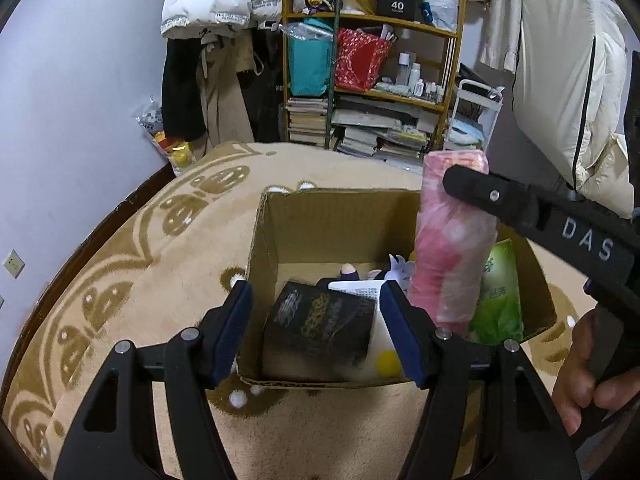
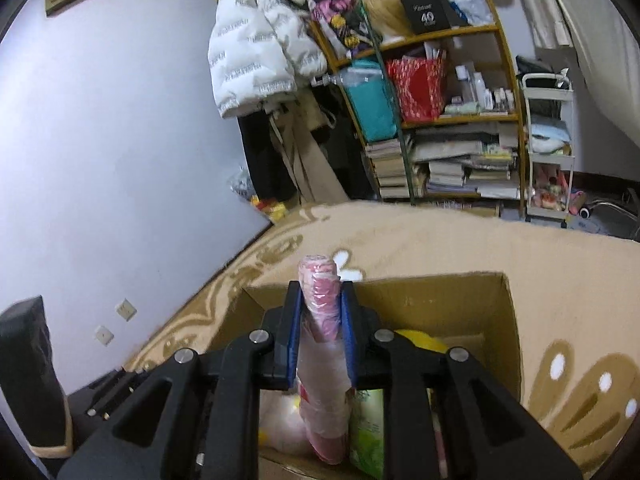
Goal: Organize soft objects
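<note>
An open cardboard box (image 1: 264,236) stands on a beige carpet; it also shows in the right wrist view (image 2: 500,320). My right gripper (image 2: 320,320) is shut on a pink plastic-wrapped roll (image 2: 320,280) and holds it upright over the box's right side; the roll also shows in the left wrist view (image 1: 452,240). My left gripper (image 1: 316,316) is open and empty over the box's near edge. Inside lie a black patterned pouch (image 1: 320,324), a green packet (image 1: 500,292), a small doll (image 1: 352,272) and a yellow ball (image 1: 388,362).
A wooden shelf (image 1: 372,20) with books, bags and bottles stands behind the carpet (image 1: 160,240). Coats hang at the left of it. A white cart (image 2: 548,152) stands to the right. A wall (image 1: 60,100) runs along the left.
</note>
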`<state>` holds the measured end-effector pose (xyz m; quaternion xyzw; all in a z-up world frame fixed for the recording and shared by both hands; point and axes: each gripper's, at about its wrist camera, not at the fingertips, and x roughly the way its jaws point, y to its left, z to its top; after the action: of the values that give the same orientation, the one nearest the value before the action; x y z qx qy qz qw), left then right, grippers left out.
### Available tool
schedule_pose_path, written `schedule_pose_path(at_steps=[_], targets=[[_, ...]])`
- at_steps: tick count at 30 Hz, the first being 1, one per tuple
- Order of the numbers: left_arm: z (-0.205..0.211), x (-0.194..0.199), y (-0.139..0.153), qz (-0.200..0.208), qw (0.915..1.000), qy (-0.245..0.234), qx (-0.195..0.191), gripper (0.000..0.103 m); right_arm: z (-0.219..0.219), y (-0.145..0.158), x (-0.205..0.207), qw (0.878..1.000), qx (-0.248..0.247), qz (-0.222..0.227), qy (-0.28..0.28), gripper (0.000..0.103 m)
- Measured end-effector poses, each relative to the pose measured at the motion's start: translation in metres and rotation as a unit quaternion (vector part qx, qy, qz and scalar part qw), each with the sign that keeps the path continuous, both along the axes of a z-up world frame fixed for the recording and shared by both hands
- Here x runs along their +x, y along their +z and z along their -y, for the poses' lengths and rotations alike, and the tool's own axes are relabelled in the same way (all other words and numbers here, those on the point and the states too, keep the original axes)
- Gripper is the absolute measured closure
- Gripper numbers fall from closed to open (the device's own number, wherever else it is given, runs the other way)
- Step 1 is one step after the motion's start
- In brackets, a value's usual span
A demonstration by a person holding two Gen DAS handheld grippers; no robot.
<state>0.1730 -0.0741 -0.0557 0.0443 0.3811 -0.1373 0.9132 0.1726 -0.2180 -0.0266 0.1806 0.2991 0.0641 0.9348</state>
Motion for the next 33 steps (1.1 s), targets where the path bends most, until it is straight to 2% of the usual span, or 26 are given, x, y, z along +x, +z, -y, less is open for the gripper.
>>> schedule_pose_path(at_steps=[4,6,9,13,15,17,20,24,26,29,33], targets=[[-0.004,-0.001,0.0,-0.001,0.9999,0.01,0.009,0.027,-0.001,-0.002,-0.002,1.0,-0.009,-0.008,0.003,0.082],[-0.005,-0.002,0.002,-0.001,0.9998,0.013,0.012,0.027,0.0,0.0,-0.005,1.0,-0.012,-0.008,0.001,0.08],[-0.008,-0.006,0.008,0.001,0.9997,0.019,0.014,0.022,0.003,0.004,-0.011,1.0,-0.011,-0.006,-0.007,0.067],[-0.015,-0.018,0.018,0.014,0.9994,0.024,0.02,0.015,0.009,0.014,-0.024,1.0,-0.012,-0.002,-0.015,0.064],[-0.018,-0.024,0.023,0.019,0.9991,0.028,0.024,0.011,0.011,0.021,-0.034,1.0,-0.016,0.001,-0.019,0.058],[-0.022,-0.031,0.028,0.025,0.9989,0.032,0.024,0.01,0.013,0.028,-0.044,1.0,-0.019,0.006,-0.021,0.046],[-0.027,-0.042,0.037,0.029,0.9986,0.034,0.026,0.006,0.012,0.038,-0.06,0.999,-0.038,0.01,-0.022,0.041],[-0.036,-0.059,0.049,0.037,0.998,0.042,0.029,0.004,0.012,0.05,-0.084,0.998,-0.056,0.018,-0.03,0.029],[-0.04,-0.067,0.056,0.041,0.9977,0.046,0.028,0.004,0.013,0.056,-0.098,0.997,-0.062,0.022,-0.036,0.016],[-0.046,-0.08,0.066,0.05,0.997,0.051,0.027,0.004,0.012,0.065,-0.116,0.997,-0.068,0.028,-0.038,0.004],[-0.05,-0.101,0.082,0.068,0.9956,0.056,0.03,0.001,0.007,0.078,-0.143,0.994,-0.09,0.049,-0.041,0.0]])
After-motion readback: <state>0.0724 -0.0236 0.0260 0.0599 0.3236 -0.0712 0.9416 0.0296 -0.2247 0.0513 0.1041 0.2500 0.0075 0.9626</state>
